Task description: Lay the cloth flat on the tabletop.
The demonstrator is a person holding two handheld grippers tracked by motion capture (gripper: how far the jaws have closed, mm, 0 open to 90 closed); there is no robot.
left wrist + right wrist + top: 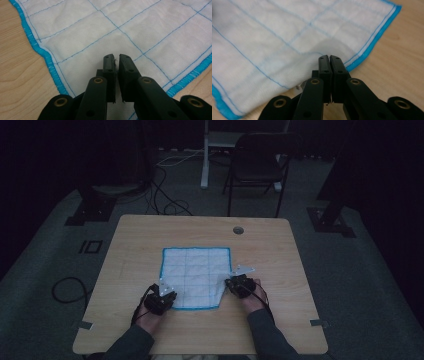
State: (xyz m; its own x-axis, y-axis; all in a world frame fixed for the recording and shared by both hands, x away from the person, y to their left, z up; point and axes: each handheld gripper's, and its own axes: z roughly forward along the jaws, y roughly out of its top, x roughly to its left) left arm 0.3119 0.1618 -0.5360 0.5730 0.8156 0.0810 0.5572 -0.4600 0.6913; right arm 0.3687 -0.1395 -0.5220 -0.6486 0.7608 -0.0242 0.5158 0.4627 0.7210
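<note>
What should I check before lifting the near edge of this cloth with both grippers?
1. Left gripper shut on the cloth: ok, jaws nearly closed with fibres caught between them at the near left corner.
2. Right gripper shut on the cloth: ok, jaws pressed together and the fabric puckers at their tips.
3. Both grips on the same near edge: ok, the high view shows one at each near corner.
4. Cloth flat elsewhere: ok, far corners lie spread on the table.
5. Right corner square: not ok, it is pulled inward.
6. How deep each bite reaches: cannot tell.
</note>
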